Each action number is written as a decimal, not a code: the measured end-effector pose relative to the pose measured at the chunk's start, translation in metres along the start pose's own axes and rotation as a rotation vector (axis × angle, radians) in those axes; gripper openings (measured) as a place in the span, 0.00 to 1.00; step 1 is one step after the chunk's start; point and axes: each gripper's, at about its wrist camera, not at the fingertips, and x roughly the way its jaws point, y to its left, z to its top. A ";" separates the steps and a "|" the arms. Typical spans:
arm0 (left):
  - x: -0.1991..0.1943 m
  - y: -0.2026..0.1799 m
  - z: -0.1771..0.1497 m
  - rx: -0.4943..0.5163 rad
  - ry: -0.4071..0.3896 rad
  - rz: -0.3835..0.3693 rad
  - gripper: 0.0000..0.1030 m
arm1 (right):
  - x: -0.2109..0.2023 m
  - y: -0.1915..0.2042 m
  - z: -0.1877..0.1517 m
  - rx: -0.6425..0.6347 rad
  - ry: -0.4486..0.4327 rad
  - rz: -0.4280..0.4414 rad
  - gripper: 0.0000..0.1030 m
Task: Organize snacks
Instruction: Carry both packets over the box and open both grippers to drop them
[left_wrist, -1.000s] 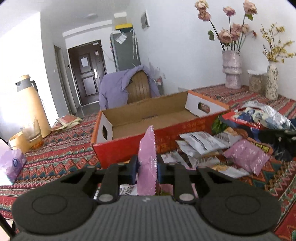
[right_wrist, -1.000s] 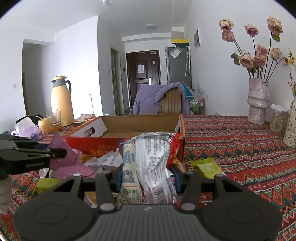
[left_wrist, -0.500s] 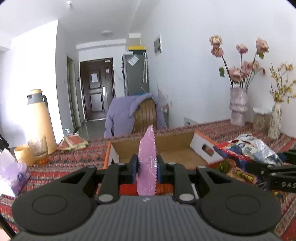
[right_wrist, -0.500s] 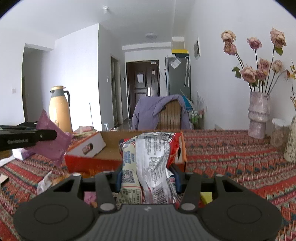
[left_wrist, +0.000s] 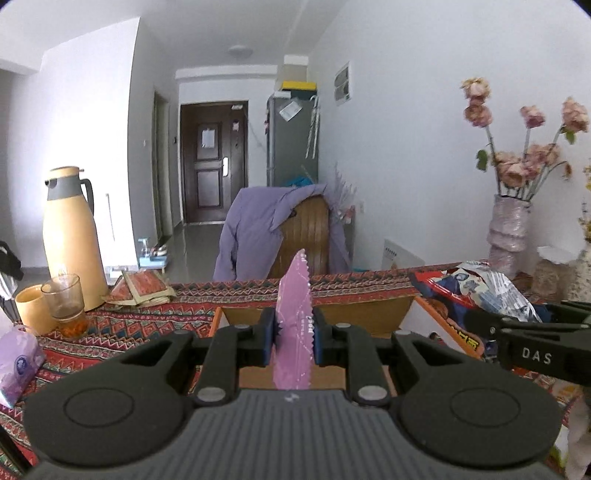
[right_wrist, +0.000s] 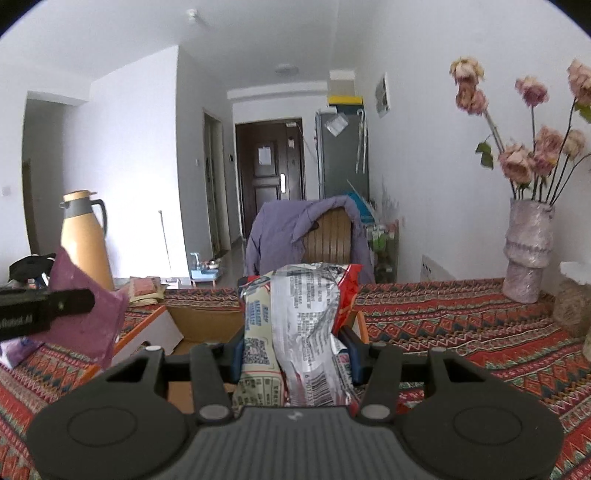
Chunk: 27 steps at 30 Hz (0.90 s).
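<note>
My left gripper (left_wrist: 294, 339) is shut on a thin pink snack packet (left_wrist: 294, 314) that stands upright, edge-on, between the pads. It hangs above the open cardboard box (left_wrist: 369, 314) with the orange-red outside. My right gripper (right_wrist: 295, 354) is shut on a crinkled silver and red snack bag (right_wrist: 306, 325), over the same box (right_wrist: 207, 321). In the right wrist view the left gripper (right_wrist: 48, 306) and its pink packet (right_wrist: 85, 321) show at the left edge. The left wrist view has the right gripper (left_wrist: 535, 347) with its bag (left_wrist: 487, 291) at the right.
A patterned red cloth (right_wrist: 461, 325) covers the table. A yellow thermos (left_wrist: 70, 236), a glass (left_wrist: 66, 302) and a cup (left_wrist: 31, 314) stand far left, a purple tissue pack (left_wrist: 14, 358) nearer. A flower vase (right_wrist: 528, 251) stands at right. A chair with a purple jacket (left_wrist: 280, 229) is behind.
Both grippers have risen and moved forward with their packets, from beside the snack pile to above the box. The pile has dropped out of view. Both grips held.
</note>
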 end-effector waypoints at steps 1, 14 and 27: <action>0.007 0.000 0.001 -0.002 0.010 0.004 0.19 | 0.009 0.000 0.002 0.004 0.014 -0.004 0.48; 0.102 0.002 -0.024 -0.006 0.199 0.111 0.20 | 0.119 0.008 -0.021 -0.012 0.263 -0.064 0.48; 0.089 0.019 -0.033 -0.026 0.163 0.098 0.82 | 0.105 0.017 -0.032 -0.070 0.259 -0.024 0.89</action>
